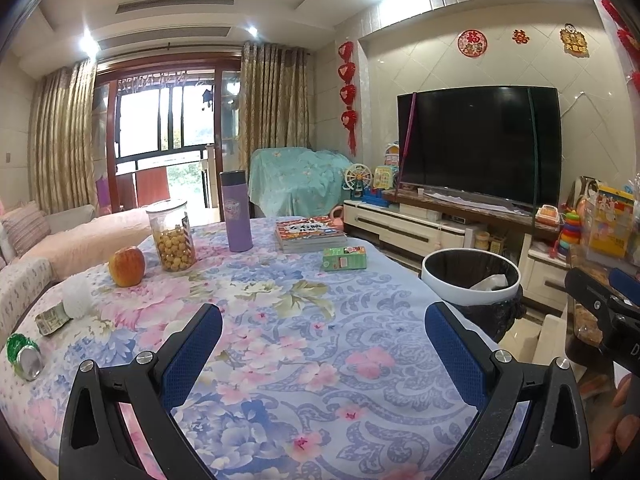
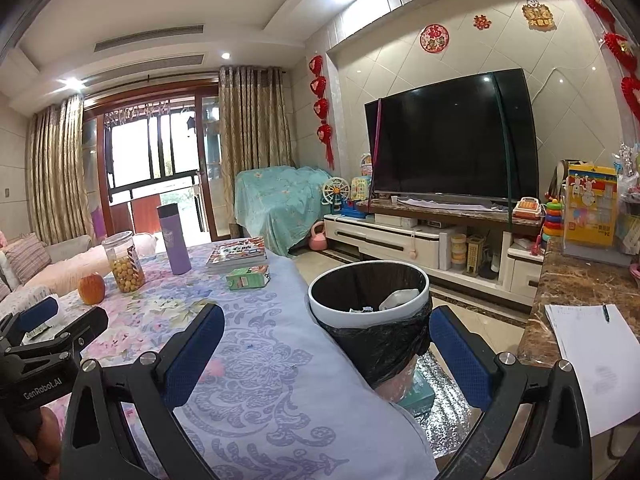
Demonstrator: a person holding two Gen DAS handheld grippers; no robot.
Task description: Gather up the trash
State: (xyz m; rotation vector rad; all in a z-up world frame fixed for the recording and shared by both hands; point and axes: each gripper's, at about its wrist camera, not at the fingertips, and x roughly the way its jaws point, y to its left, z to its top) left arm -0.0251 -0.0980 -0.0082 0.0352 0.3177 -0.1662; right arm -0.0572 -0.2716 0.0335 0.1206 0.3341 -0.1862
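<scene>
On the floral-clothed table [image 1: 304,304], the left edge holds a crushed green can [image 1: 24,354], a crumpled green wrapper [image 1: 52,318] and a white paper wad [image 1: 76,300]. A green carton [image 1: 344,258] lies on its side near the far right edge, also visible as the carton [image 2: 248,276] in the right wrist view. A white-rimmed trash bin [image 2: 340,318] with a black liner stands beside the table and holds some scraps. My left gripper [image 1: 326,344] hovers open over the cloth, holding nothing. My right gripper [image 2: 328,352] is open and empty, straddling the table's edge and the bin.
An apple [image 1: 127,266], a snack jar [image 1: 172,236], a purple flask [image 1: 236,210] and stacked books [image 1: 310,234] stand on the far half of the table. A sofa lies left. A TV stand [image 2: 400,240] and a marble counter with papers [image 2: 592,360] are right.
</scene>
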